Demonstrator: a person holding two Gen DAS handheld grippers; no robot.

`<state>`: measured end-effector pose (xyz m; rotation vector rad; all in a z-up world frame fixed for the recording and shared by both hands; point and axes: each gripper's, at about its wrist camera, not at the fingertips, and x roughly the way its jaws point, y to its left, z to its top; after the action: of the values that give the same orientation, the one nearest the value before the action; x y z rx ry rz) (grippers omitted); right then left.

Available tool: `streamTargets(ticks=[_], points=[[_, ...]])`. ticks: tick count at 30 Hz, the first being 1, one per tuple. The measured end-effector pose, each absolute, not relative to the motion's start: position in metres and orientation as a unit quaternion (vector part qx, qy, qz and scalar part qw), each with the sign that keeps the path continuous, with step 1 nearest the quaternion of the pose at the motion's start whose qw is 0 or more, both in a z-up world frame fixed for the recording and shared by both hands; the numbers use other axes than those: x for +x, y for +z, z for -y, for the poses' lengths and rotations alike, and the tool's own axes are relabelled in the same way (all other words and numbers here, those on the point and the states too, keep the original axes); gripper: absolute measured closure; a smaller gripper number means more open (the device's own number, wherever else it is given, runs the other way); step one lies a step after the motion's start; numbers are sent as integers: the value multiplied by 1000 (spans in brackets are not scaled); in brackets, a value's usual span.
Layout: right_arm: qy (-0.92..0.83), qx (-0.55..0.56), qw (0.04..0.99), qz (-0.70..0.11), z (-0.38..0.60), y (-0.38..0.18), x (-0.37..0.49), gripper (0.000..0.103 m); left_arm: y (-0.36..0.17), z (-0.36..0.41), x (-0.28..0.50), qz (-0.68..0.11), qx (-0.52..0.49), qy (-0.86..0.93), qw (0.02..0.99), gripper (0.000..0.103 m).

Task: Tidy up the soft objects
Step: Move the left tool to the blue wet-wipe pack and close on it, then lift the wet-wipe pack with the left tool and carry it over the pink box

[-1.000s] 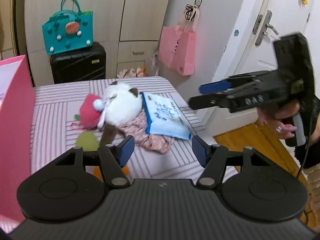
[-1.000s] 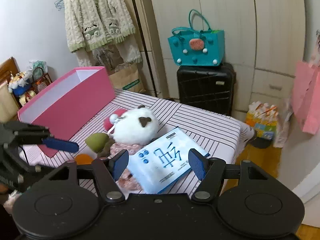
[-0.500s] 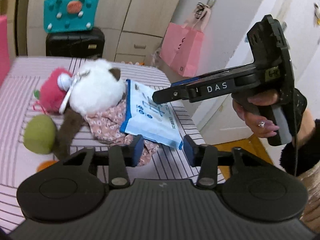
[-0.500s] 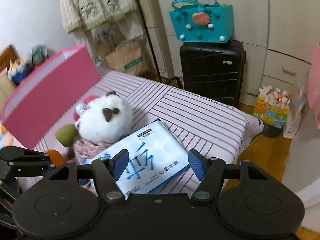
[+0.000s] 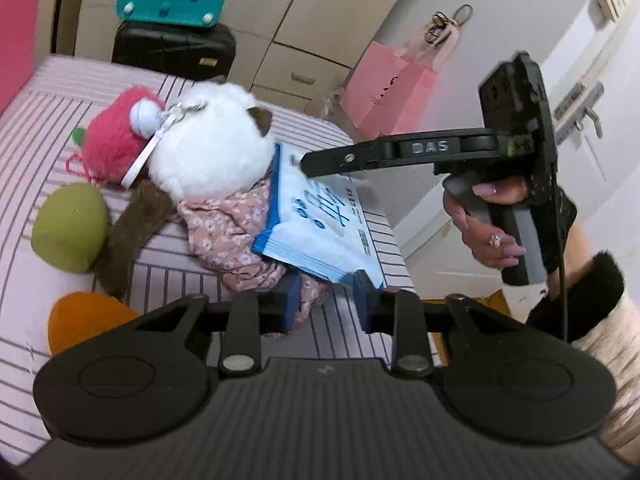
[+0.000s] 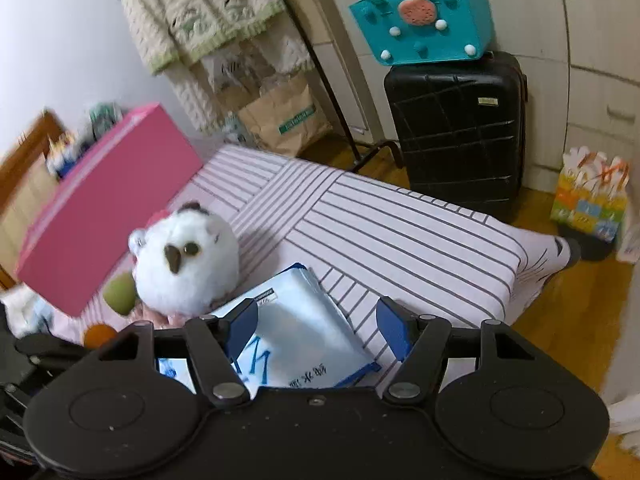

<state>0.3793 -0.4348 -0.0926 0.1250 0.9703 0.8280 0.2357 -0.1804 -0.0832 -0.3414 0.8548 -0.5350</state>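
Observation:
A blue-and-white soft tissue pack (image 5: 320, 220) lies on the striped bed, leaning on a floral pink cloth (image 5: 236, 232). Beside it are a white plush (image 5: 212, 152), a red plush (image 5: 112, 140), a green plush ball (image 5: 68, 228) and an orange piece (image 5: 84, 320). My left gripper (image 5: 326, 304) is open, its jaws narrowed around the pack's near corner. My right gripper (image 6: 316, 324) is open and straddles the pack (image 6: 296, 332) from above; it also shows in the left wrist view (image 5: 308, 164) over the pack's far end.
A pink box (image 6: 100, 208) stands on the bed's far side. A black suitcase (image 6: 456, 128) with a teal bag (image 6: 420, 20) on top stands by the wardrobe. A pink paper bag (image 5: 388, 100) hangs by the door. The bed edge (image 5: 392, 240) drops off beside the pack.
Both grippers have moved down toward the tissue pack. The left jaws have narrowed and now flank its near corner. The right gripper now hangs over the pack's far end.

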Motion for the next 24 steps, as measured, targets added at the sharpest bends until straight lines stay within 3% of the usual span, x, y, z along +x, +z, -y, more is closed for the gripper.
streamTargets(ticks=[3, 4, 11, 24], points=[[389, 54, 798, -457, 434, -92, 373, 40, -85, 178, 237, -405, -177, -247, 862, 81], [389, 55, 795, -462, 432, -91, 373, 48, -86, 176, 236, -403, -181, -246, 863, 81], [368, 84, 796, -472, 444, -89, 364, 68, -89, 176, 238, -399, -191, -258, 859, 80], [364, 104, 789, -483, 453, -85, 313, 71, -69, 164, 217, -389, -172, -264, 866, 80]])
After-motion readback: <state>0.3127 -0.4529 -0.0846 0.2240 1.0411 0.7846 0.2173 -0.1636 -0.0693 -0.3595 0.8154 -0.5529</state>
